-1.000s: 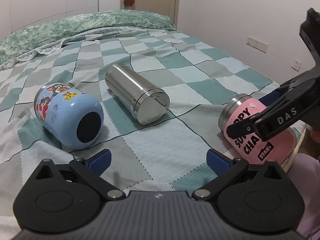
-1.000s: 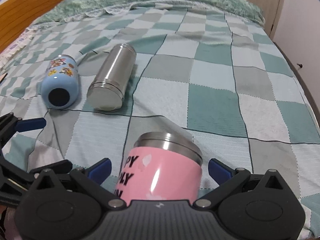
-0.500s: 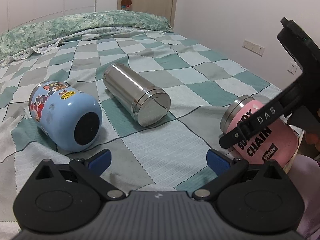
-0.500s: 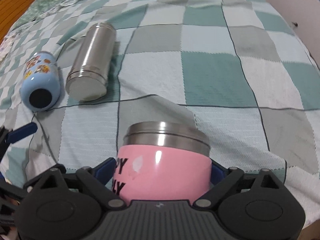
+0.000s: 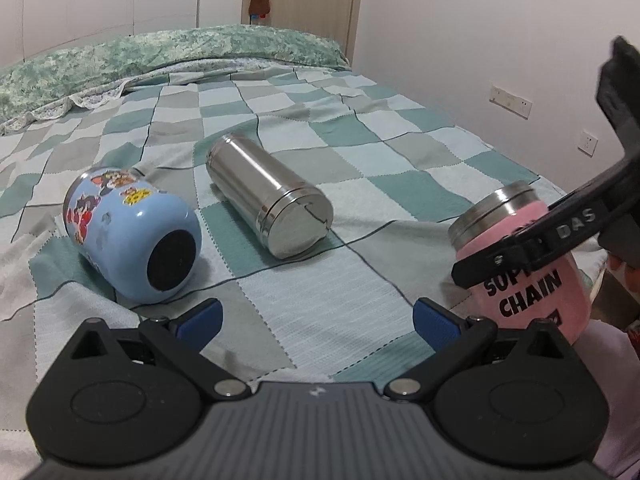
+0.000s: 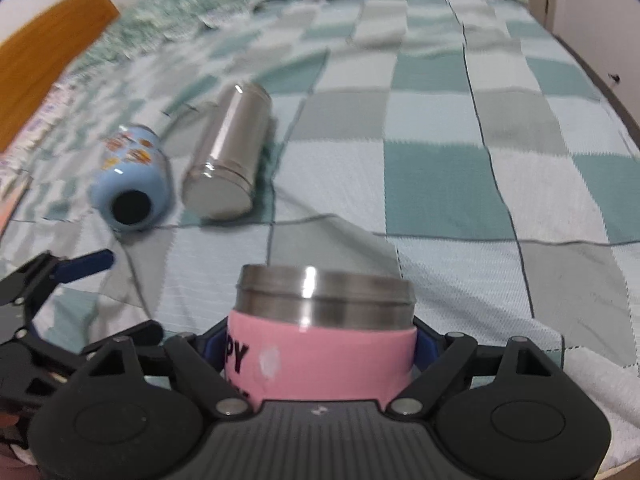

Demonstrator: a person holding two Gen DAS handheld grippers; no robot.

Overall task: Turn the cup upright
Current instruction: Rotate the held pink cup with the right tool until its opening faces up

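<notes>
A pink cup [image 6: 320,356] with black lettering and a steel rim is clamped between my right gripper's [image 6: 320,344] blue pads. In the left wrist view the pink cup [image 5: 528,276] stands nearly upright, rim up, at the bed's near right edge, with the right gripper's black arm across it. A blue cartoon cup [image 5: 128,232] and a steel canister [image 5: 268,196] lie on their sides on the checked bedspread. My left gripper [image 5: 318,316] is open and empty, low over the bed in front of them.
The bed's right edge [image 6: 600,376] is close to the pink cup. A white wall with sockets [image 5: 512,100] runs along the right. A wooden headboard [image 6: 44,56] and green pillows [image 5: 160,52] lie at the far end.
My right gripper closed on the pink cup and tilted it from lying toward upright. The left gripper stayed open and barely moved.
</notes>
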